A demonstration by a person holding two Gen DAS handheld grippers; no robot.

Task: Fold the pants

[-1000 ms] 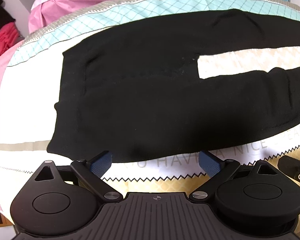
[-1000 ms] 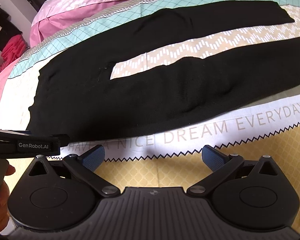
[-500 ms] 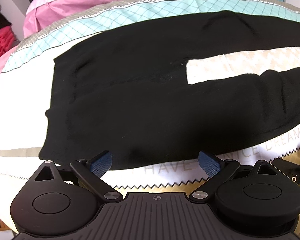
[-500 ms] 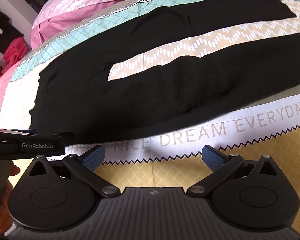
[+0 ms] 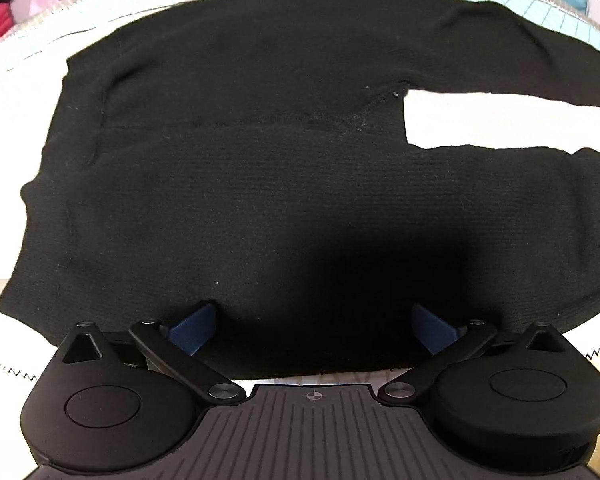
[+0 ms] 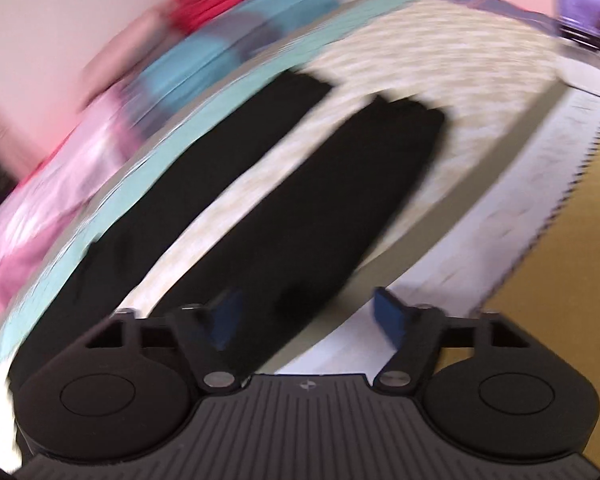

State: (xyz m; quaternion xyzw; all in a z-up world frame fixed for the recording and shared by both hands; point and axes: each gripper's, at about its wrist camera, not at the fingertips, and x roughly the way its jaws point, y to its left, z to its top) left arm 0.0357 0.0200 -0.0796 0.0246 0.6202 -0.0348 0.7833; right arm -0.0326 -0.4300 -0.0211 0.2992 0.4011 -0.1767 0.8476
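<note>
A: Surface: a bed with a patterned quilt (image 5: 480, 118) in teal grid, cream and yellow bands. Pink bedding (image 6: 40, 216) lies along its far edge; the right wrist view is motion-blurred.

B: Task item?

A: Black pants (image 5: 260, 184) lie flat on the quilt, legs spread apart with cream quilt showing between them. In the left wrist view the waist end faces the left edge of the bed and the legs run off to the right.

B: Left gripper (image 5: 316, 330)?

A: Fingers wide apart, over the near hem of the pants. Contact with the cloth: cannot tell.

B: Right gripper (image 6: 308, 318)?

A: Fingers also spread wide, holding nothing, straddling the near leg's outer edge. Both leg cuffs point toward the far end of the quilt.
</note>
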